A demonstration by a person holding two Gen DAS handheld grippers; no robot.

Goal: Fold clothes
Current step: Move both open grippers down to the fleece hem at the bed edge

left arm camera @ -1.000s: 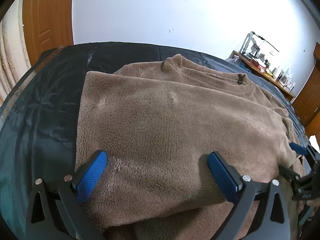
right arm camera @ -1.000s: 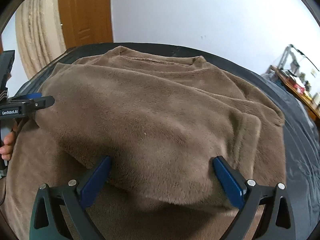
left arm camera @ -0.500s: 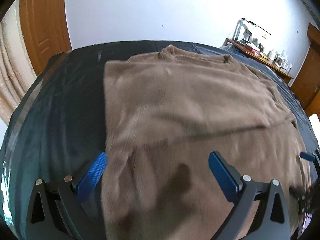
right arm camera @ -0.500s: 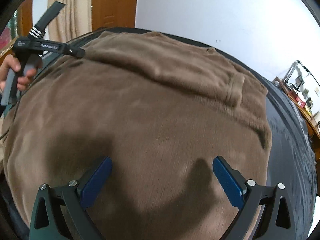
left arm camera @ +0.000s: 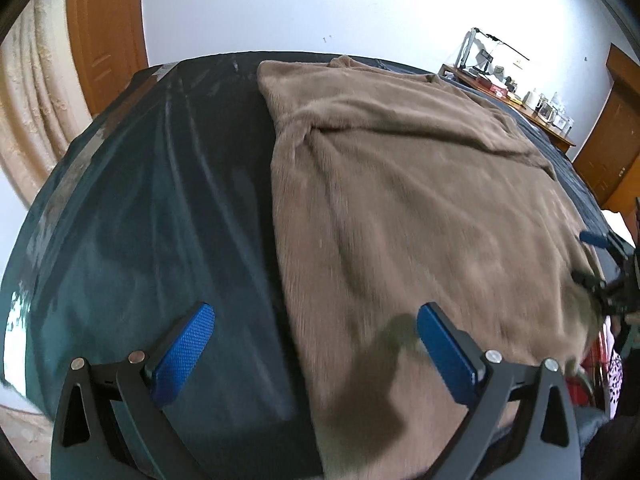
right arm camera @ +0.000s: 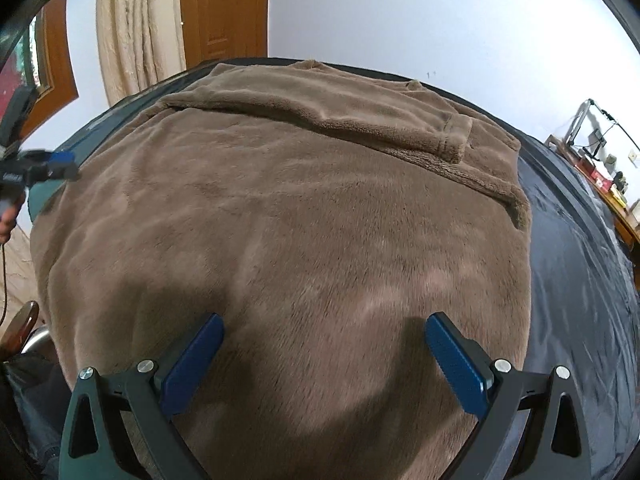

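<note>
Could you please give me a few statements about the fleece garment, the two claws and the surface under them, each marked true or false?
1. The brown fleece sweater lies spread on a dark sheet. True.
2. The right claw is shut on the sweater's hem. False: its jaws stand wide apart above the fleece, holding nothing.
3. A sleeve is folded across the upper part of the sweater. True.
4. The left claw hangs entirely over bare sheet. False: one blue finger is over the sheet, the other over the sweater's edge.
5. The sweater is rolled into a tight bundle. False: it lies mostly flat.
</note>
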